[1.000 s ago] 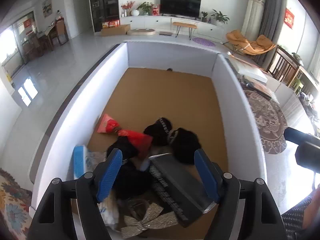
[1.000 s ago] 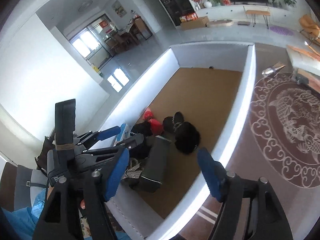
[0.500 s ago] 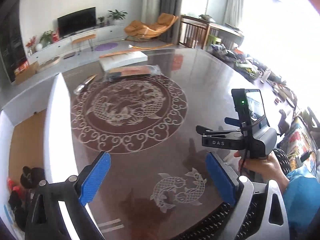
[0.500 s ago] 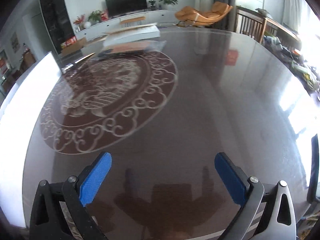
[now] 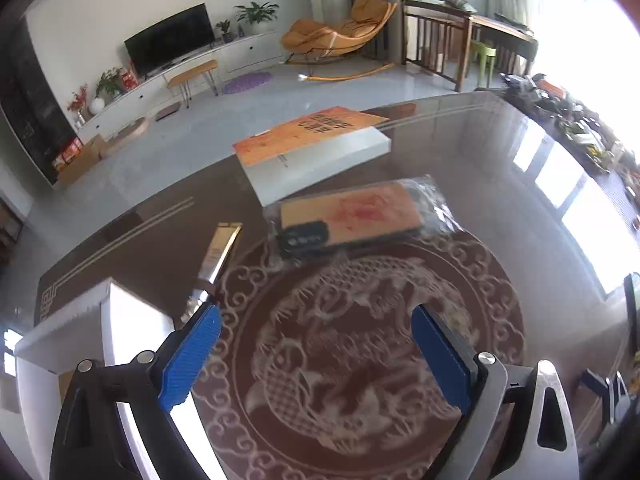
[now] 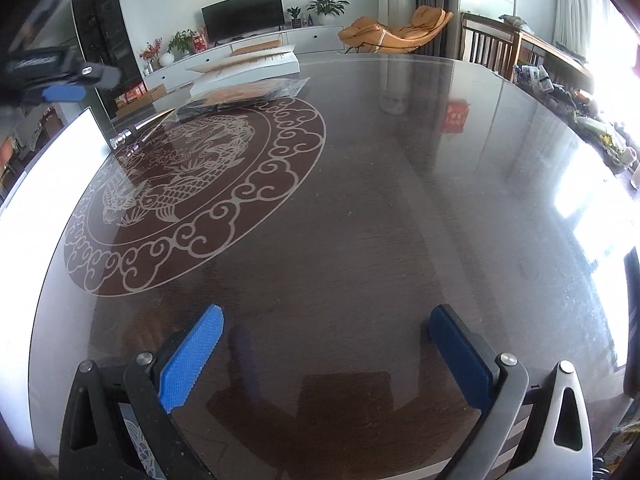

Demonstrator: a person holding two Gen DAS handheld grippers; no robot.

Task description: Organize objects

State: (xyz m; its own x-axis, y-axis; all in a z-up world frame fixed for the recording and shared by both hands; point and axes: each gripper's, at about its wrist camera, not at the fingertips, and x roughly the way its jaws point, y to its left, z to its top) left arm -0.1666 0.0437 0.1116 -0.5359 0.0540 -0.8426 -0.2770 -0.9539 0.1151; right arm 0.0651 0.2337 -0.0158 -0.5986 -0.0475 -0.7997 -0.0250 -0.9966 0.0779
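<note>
Dark brown table point(image 6: 400, 200) w/ silver dragon medallion point(image 5: 360, 340); orange/white box point(image 5: 316, 148).

Both your tongs gape, nothing between the pads.

Your left tongs point(image 5: 316, 354) tilt steeply downward, blue pads spread wide; their jaws have just been opening, empty. Your right tongs point(image 6: 326, 354) tilt downward too, pads equally wide, likewise freshly opened and gripping nothing.
</note>
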